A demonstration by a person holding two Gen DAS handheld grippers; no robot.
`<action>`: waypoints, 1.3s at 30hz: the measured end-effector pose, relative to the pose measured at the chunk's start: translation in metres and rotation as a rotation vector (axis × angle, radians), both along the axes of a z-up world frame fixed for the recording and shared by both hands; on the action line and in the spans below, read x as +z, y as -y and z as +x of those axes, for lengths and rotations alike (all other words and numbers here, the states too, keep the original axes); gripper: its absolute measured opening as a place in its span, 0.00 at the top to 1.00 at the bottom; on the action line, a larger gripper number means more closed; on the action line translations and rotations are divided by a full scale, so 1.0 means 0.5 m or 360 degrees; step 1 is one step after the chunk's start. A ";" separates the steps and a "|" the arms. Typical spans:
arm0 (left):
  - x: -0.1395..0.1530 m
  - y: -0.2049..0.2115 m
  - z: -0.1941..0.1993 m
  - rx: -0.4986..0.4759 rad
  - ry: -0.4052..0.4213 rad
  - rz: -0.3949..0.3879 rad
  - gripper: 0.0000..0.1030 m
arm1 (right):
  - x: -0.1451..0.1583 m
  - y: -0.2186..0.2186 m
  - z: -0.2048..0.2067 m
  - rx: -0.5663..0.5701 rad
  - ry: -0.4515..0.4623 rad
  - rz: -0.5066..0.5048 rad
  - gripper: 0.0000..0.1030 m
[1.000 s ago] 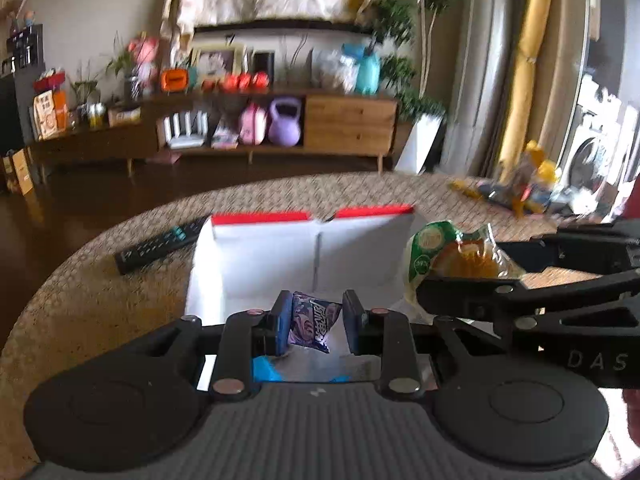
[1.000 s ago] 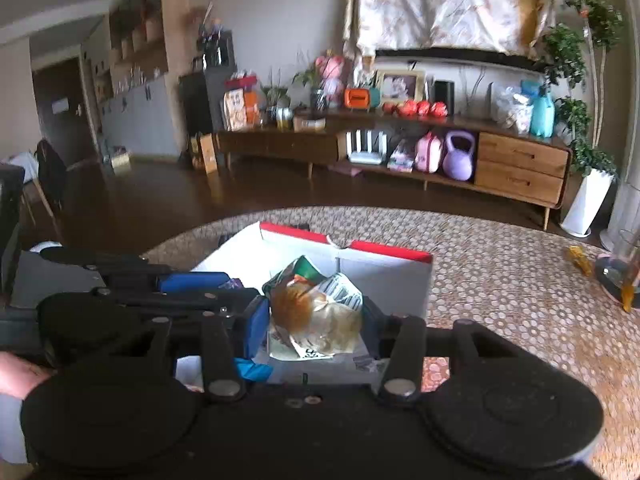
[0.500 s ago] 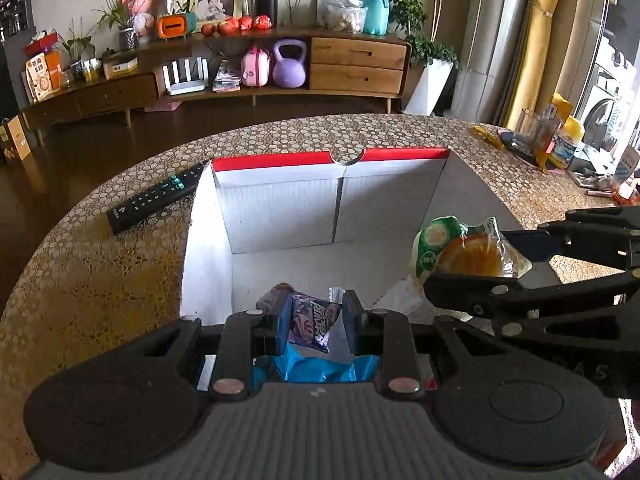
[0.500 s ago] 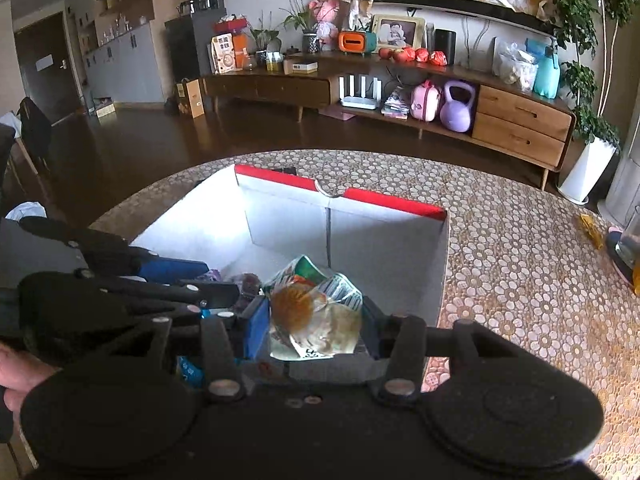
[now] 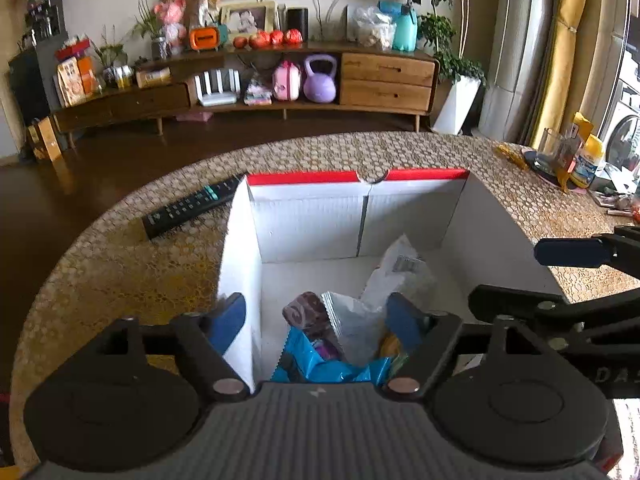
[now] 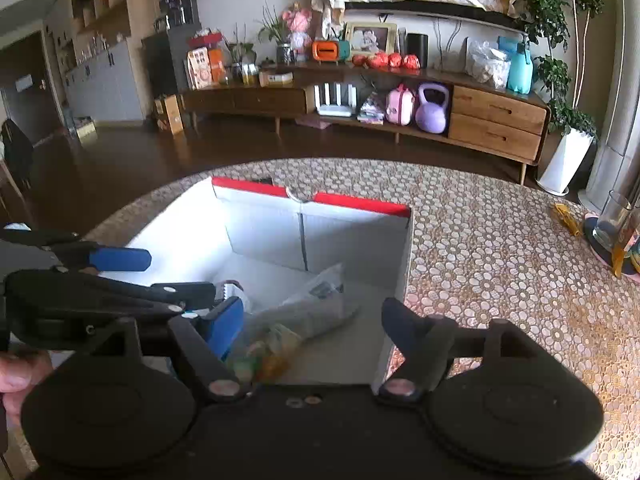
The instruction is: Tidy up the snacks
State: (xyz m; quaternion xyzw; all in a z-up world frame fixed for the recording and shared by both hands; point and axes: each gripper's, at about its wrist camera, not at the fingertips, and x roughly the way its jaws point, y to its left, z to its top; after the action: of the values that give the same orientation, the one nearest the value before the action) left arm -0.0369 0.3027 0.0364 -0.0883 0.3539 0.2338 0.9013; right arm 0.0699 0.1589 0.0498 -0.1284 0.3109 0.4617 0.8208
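Note:
A white cardboard box (image 5: pixel 312 216) with a red rim stands open on the patterned table. My left gripper (image 5: pixel 316 320) hangs over its near left corner, jaws opening and nothing between the pads. Below it lie a purple packet (image 5: pixel 306 314), a blue packet (image 5: pixel 320 364) and a clear wrapper (image 5: pixel 352 320). My right gripper (image 6: pixel 312 326) hovers over the box's (image 6: pixel 264 232) near right side, jaws also opening and free. The clear bread bag (image 6: pixel 276 344) with orange and green print lies on the box floor beneath it. The left gripper's blue pad (image 6: pixel 120 259) shows at the left.
A black remote control (image 5: pixel 192 204) lies on the table left of the box. A glass (image 6: pixel 612 220), a yellow wrapper (image 6: pixel 564 214) and bottles (image 5: pixel 584 156) sit at the table's right. A person's hand (image 6: pixel 16 376) shows at the lower left.
Both grippers have gone from shut to open. The purple packet has left the left gripper and the bread bag the right one; both now lie in the box.

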 end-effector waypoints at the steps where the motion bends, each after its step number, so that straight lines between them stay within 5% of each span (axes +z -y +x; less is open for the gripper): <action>1: 0.005 0.005 -0.004 -0.0002 0.0010 0.0013 0.23 | 0.003 0.005 -0.003 -0.0003 -0.0001 0.0013 0.24; 19: 0.077 0.120 -0.144 0.0101 0.0225 0.0086 0.16 | 0.061 0.122 -0.115 -0.0044 0.0104 0.0239 0.16; 25: 0.086 0.160 -0.185 0.0116 0.0276 0.0057 0.15 | 0.072 0.161 -0.149 -0.0048 0.0144 0.0293 0.13; 30: 0.088 0.194 -0.215 0.0165 0.0309 0.0070 0.04 | 0.077 0.201 -0.174 -0.0072 0.0166 0.0342 0.08; 39: 0.085 0.254 -0.264 0.0234 0.0346 0.0040 0.03 | 0.076 0.268 -0.200 -0.0116 0.0145 0.0420 0.01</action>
State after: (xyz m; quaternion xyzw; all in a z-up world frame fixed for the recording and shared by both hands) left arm -0.1689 0.1757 0.0790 -0.1276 0.2437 0.2926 0.9158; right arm -0.0299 0.0251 0.0880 -0.0286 0.2144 0.4621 0.8601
